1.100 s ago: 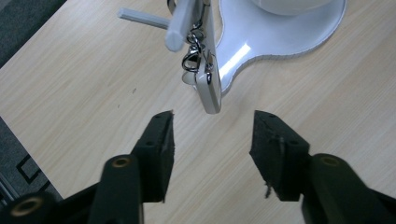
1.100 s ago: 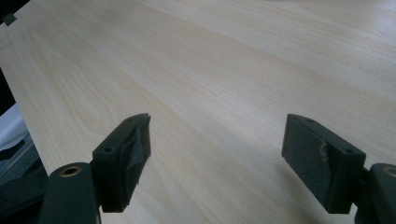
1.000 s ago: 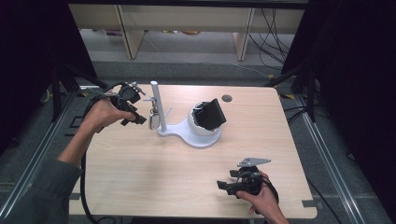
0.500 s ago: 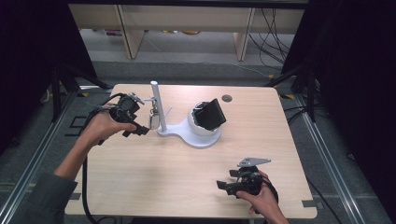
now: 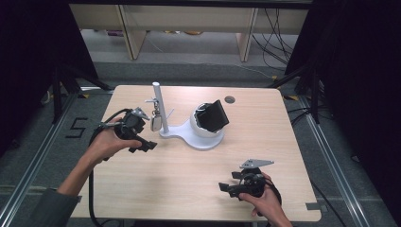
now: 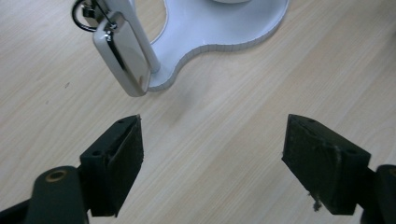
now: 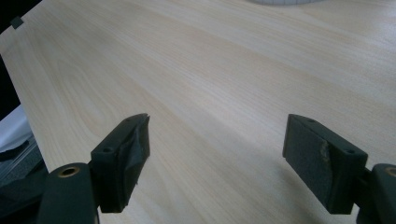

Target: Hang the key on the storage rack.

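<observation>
High view overlooks the table; tong cameras skim it closely

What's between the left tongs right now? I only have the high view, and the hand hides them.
Observer: Nothing. In the left gripper view the left tongs have just been opening, and only the table shows between them.
Operator: Where's the silver fob, then?
Observer: The silver fob hangs beside the white post, ahead of the tongs, untouched.
Operator: And the right tongs?
Observer: The right tongs stand open over the table, holding nothing.
</observation>
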A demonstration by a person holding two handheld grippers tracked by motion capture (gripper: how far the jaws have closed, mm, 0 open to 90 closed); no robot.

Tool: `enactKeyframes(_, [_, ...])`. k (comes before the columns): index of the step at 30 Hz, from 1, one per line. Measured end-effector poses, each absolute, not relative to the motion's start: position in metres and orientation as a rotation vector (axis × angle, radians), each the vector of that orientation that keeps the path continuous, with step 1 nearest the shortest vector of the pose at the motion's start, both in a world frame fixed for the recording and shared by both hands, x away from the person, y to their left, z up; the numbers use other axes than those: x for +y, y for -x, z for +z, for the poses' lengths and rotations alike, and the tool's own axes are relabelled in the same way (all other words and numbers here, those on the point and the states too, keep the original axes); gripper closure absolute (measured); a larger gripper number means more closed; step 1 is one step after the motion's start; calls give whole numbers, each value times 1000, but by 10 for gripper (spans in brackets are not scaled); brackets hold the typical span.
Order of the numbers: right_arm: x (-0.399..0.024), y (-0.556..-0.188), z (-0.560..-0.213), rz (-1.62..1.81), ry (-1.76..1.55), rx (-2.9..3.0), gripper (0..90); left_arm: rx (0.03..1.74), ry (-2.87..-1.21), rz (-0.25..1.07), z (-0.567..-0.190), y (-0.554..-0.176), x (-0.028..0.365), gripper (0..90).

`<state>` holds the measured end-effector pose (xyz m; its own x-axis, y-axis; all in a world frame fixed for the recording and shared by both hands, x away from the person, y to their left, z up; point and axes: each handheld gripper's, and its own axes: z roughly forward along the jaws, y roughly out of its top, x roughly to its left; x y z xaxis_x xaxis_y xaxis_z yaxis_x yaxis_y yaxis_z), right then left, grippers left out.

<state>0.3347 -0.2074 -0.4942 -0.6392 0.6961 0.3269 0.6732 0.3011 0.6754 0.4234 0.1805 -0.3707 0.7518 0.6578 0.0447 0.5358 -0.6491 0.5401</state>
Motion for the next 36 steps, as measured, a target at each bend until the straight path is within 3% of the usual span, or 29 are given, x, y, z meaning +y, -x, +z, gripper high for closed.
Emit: enactKeyframes(36, [-199,-335,-495,1258,-1285,2537,240,807,-2379,299,-416,-380,170,179])
